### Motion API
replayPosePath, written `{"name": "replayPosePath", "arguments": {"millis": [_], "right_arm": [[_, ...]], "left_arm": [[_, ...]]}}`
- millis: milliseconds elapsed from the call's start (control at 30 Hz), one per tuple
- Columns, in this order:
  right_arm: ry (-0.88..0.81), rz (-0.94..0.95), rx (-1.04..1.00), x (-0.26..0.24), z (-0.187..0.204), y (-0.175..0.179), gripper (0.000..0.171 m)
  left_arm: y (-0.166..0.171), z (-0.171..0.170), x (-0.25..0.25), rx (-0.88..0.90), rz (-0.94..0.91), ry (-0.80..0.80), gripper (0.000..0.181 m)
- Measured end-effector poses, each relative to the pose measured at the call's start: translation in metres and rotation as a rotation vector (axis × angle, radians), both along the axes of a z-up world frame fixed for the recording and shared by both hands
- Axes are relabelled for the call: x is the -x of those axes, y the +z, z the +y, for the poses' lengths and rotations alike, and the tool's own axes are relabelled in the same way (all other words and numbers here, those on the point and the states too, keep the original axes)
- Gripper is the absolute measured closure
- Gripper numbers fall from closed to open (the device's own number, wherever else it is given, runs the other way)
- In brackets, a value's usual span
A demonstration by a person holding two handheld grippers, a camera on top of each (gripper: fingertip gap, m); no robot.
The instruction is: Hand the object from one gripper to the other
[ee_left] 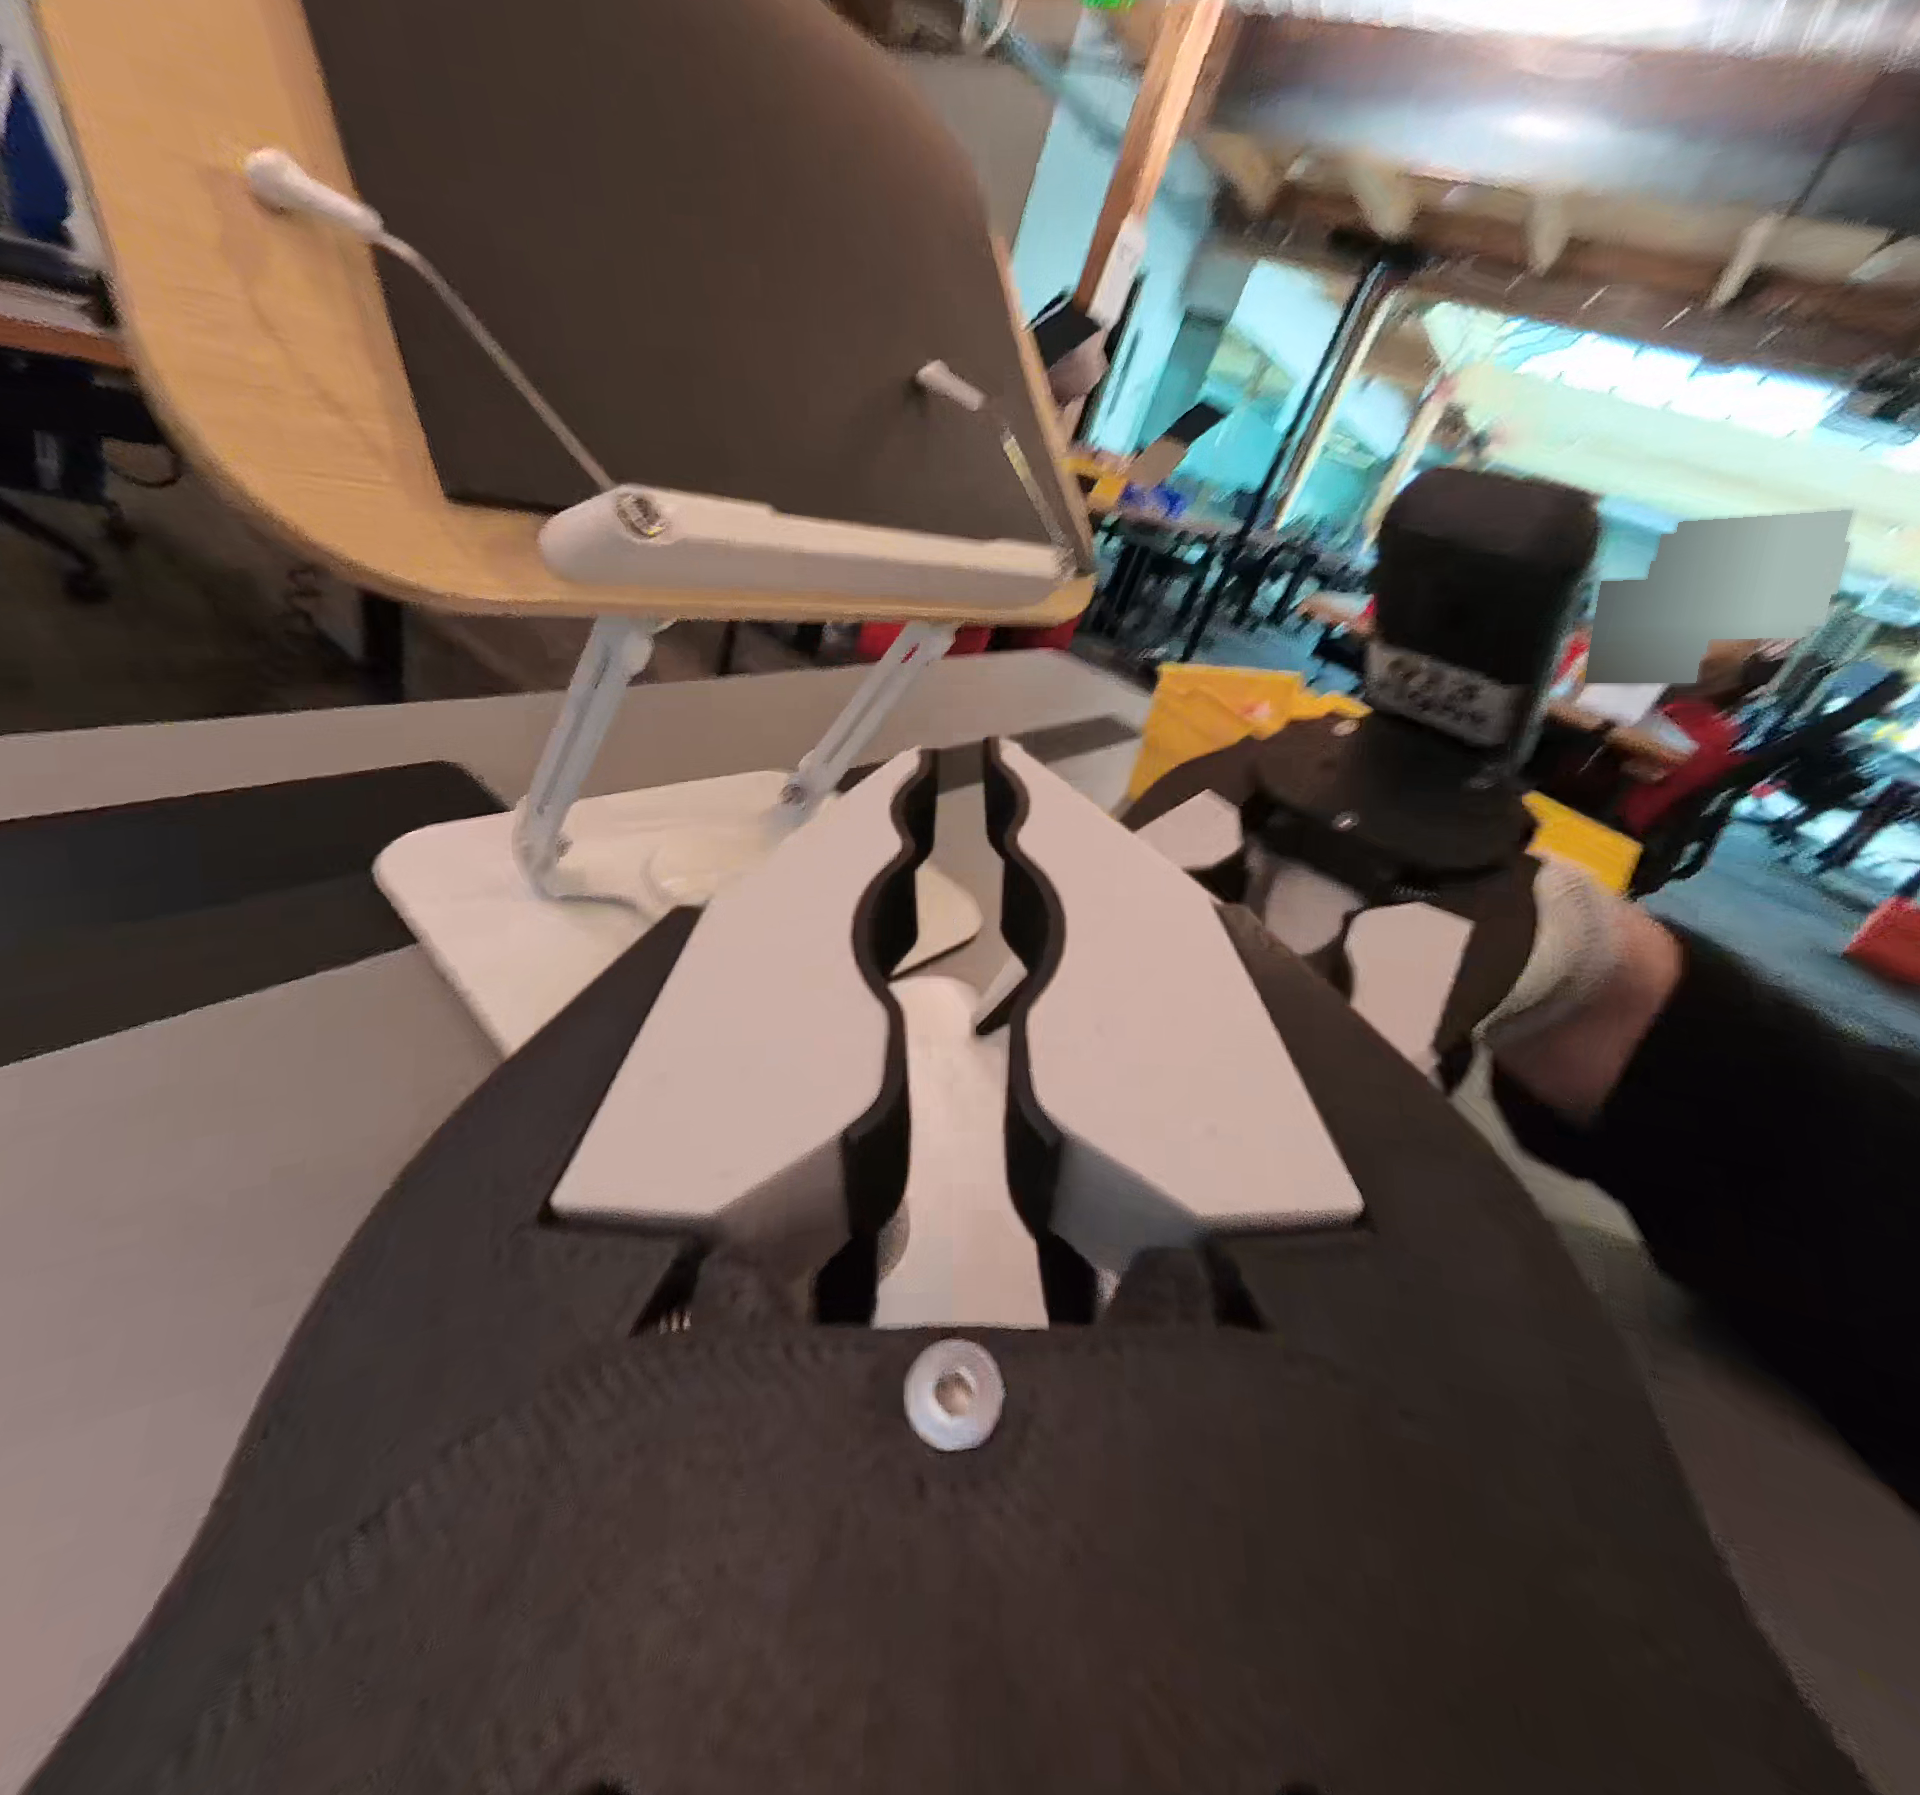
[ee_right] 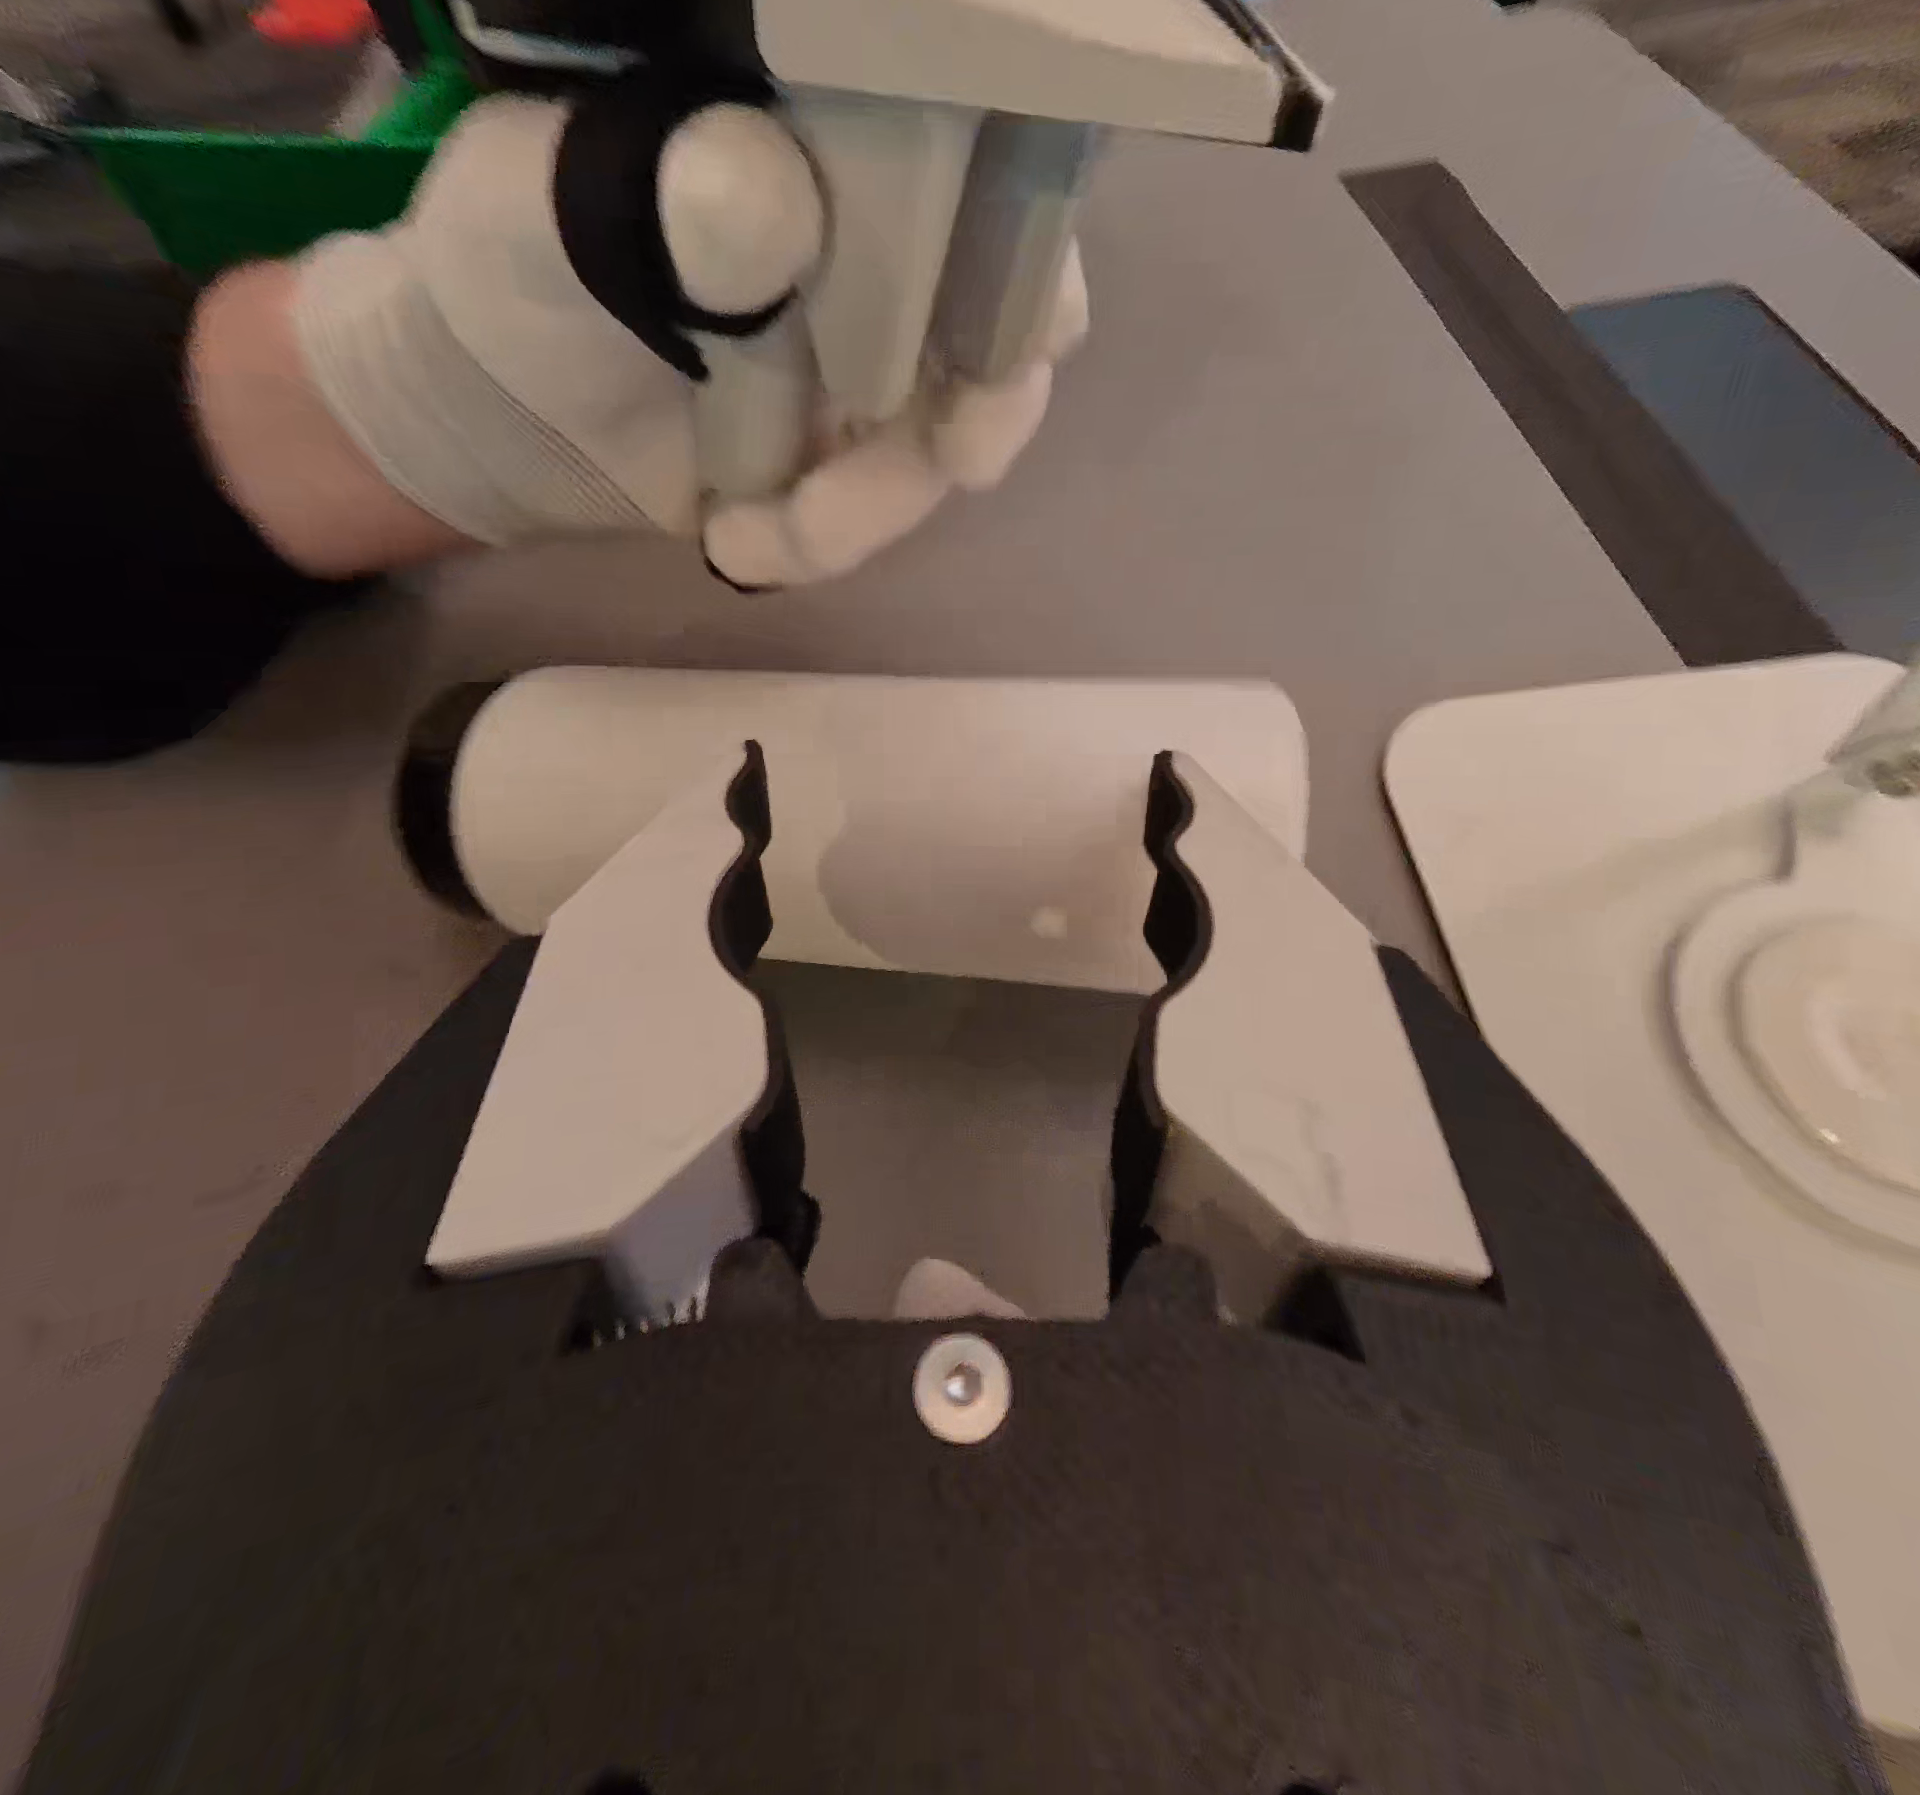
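A white cylinder (ee_right: 987,789) with a black cap (ee_right: 426,810) lies on its side on the grey table (ee_right: 1247,457), crosswise to my right gripper. My right gripper (ee_right: 956,758) is open, and its fingertips hover over the cylinder's middle without pressing on it. My left gripper (ee_left: 956,758) has its jaws almost together, with only table showing in the slit. It also shows in the right wrist view (ee_right: 1288,104), held by a gloved hand (ee_right: 520,374) above and beyond the cylinder. The right gripper's black body (ee_left: 1455,789) shows at the right of the left wrist view.
A wooden reading stand (ee_left: 260,343) on white legs rises from a white base plate (ee_left: 468,872), which also shows at the right of the right wrist view (ee_right: 1558,862). A green bin (ee_right: 260,187) sits at the far left, and a dark flat slab (ee_right: 1766,415) at the far right. My hands' fingertips stand some 10 cm from each other.
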State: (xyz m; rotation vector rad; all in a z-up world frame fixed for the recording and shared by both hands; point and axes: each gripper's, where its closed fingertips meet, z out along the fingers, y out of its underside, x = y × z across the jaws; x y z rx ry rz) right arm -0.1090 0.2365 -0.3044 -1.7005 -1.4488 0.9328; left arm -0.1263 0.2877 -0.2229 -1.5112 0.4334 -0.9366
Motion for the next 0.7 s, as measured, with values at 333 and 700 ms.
{"name": "replayPosePath", "arguments": {"millis": [333, 700], "right_arm": [[-0.072, -0.265, 0.272, -0.030, -0.009, -0.044, 0.071], [-0.135, -0.059, 0.429, -0.003, 0.004, -0.048, 0.055]], "left_arm": [[-0.112, -0.023, -0.015, 0.539, 0.345, -0.237, 0.132], [-0.132, -0.025, -0.019, 0.683, 0.272, -0.268, 0.089]]}}
